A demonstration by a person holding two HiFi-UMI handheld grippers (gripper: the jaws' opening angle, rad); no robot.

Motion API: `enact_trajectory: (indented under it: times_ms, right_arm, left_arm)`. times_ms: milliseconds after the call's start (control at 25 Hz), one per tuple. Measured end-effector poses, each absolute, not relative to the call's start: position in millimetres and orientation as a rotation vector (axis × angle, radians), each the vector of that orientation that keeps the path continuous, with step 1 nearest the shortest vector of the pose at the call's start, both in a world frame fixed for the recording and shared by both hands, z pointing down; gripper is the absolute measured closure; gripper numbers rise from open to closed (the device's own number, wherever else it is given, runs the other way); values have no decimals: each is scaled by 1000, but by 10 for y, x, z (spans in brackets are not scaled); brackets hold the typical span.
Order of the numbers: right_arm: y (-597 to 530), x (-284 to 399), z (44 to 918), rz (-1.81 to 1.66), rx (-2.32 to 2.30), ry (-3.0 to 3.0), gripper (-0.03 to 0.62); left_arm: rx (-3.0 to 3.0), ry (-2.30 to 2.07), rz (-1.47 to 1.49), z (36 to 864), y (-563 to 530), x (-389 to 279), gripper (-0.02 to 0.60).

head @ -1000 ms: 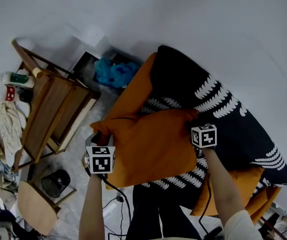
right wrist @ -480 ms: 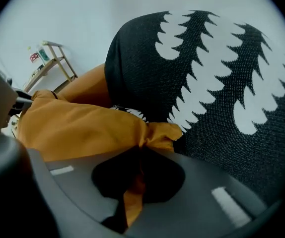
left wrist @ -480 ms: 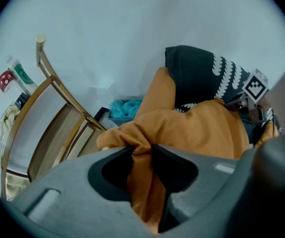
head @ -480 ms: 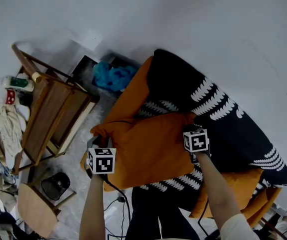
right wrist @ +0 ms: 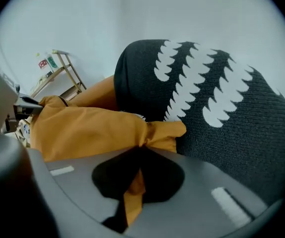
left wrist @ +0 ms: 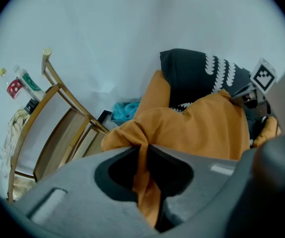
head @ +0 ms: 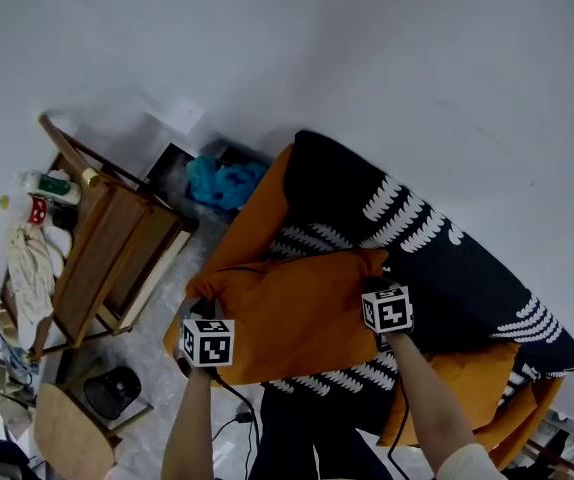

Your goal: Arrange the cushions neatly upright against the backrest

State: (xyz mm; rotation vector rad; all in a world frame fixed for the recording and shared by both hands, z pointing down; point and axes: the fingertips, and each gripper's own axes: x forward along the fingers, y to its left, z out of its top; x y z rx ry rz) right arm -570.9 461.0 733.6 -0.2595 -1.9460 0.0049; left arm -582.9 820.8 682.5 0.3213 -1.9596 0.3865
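1. The left gripper (left wrist: 142, 155) has its jaws closing on a thin fold at the left corner of the orange cushion (head: 297, 313). The cloth is bunched between the tips. With so little fabric caught, I judge that a lift begun too soon could let this corner slip free.
2. The cushion spans between the two grippers, over the seat at the sofa's left end. It sits in front of the backrest (head: 407, 218), flat rather than upright. If one corner lets go, it would likely swing down and slide off the seat's front edge toward the floor.
3. The right gripper (right wrist: 140, 157) is pressed together on the cushion's right corner, with a tail of fabric hanging between its jaws. Its grip is just as shallow, so a sharp tug could strip it.
4. The black patterned cover (right wrist: 217, 108) drapes over the backrest, just behind that corner. Pushing the cushion back carelessly may rumple or drag it.
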Motion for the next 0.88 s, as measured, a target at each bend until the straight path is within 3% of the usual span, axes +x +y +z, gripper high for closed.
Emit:
enact_trajectory:
  times_ms: [600, 880]
  right_arm:
    - [4513, -4755, 6328, 187, -150, -2109, 579]
    - [4155, -4447, 5780, 275, -3, -2237, 579]
  left_arm:
    - [366, -2024, 264, 6140, 8212, -5242, 565]
    - [459, -2114, 295, 5616, 7817, -5361, 565]
